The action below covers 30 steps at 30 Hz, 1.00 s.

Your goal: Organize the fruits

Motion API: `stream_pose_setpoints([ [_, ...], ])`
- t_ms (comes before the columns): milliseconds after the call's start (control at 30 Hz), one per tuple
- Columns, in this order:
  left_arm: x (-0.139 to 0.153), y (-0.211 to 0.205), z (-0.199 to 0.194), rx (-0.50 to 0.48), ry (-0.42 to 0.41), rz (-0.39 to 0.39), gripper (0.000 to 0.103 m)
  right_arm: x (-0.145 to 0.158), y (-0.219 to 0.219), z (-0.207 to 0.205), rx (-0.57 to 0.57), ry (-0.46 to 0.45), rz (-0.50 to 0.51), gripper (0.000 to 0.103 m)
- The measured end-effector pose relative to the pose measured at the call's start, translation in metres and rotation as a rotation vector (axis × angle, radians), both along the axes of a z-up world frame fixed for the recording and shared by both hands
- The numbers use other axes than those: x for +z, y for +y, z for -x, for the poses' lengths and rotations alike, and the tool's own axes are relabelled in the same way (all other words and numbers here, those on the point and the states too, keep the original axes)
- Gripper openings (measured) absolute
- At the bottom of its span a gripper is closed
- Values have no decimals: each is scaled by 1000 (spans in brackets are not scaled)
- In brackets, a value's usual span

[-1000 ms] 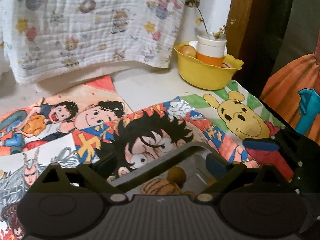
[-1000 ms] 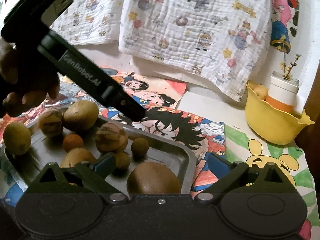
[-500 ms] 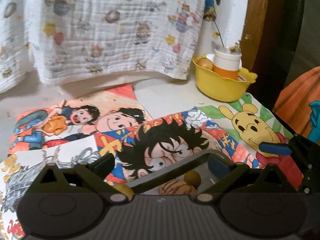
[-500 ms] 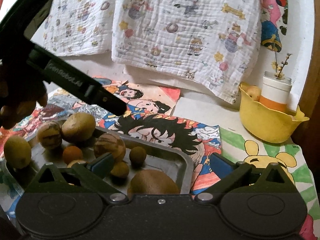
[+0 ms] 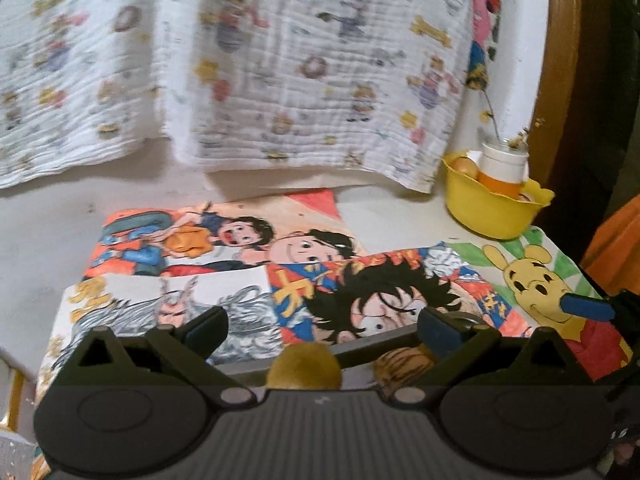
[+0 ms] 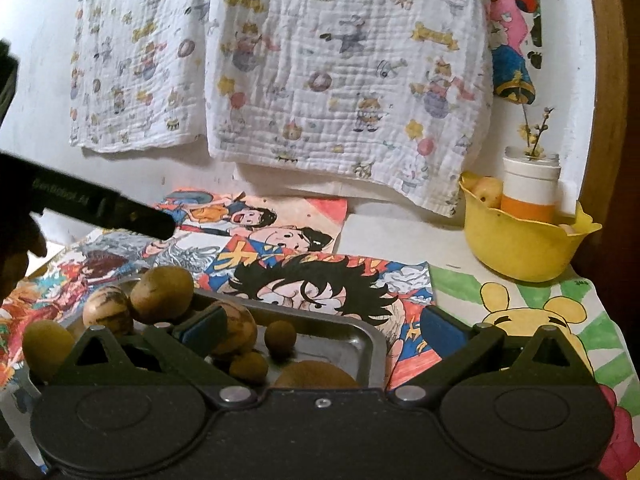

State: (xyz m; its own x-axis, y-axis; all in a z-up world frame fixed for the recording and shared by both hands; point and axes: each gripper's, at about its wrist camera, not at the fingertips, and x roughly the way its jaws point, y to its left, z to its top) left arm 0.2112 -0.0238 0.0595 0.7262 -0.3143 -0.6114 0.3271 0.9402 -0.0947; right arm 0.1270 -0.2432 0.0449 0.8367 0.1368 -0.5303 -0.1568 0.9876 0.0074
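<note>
Near the table's front edge, metal tray of brown fruits, right gripper angled down above it, jaws just spread wide, empty, left gripper likewise, yellow bowl at the far right corner.

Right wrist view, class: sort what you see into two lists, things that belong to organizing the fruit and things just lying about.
Belongs to the job:
- metal tray
- brown fruits in the tray
- yellow bowl holding a fruit
- right gripper, open
- left gripper, open

Just lying about:
- cartoon drawings
- printed cloth hanging behind
- white and orange jar with a twig
</note>
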Motion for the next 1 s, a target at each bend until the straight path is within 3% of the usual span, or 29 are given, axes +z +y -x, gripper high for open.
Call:
stream_pose_setpoints([
  [300, -6, 27, 39, 114, -35, 15, 103, 8, 3, 17, -26, -23, -49, 102],
  [500, -10, 44, 66, 144, -38, 51, 103, 11, 9, 36, -17, -37, -59, 102],
  [733, -12, 55, 101, 188, -96, 35, 103, 13, 15, 56, -22, -47, -92, 102],
  [1000, -19, 67, 139, 234, -106, 44, 103, 16, 23, 89, -16, -62, -135, 102],
])
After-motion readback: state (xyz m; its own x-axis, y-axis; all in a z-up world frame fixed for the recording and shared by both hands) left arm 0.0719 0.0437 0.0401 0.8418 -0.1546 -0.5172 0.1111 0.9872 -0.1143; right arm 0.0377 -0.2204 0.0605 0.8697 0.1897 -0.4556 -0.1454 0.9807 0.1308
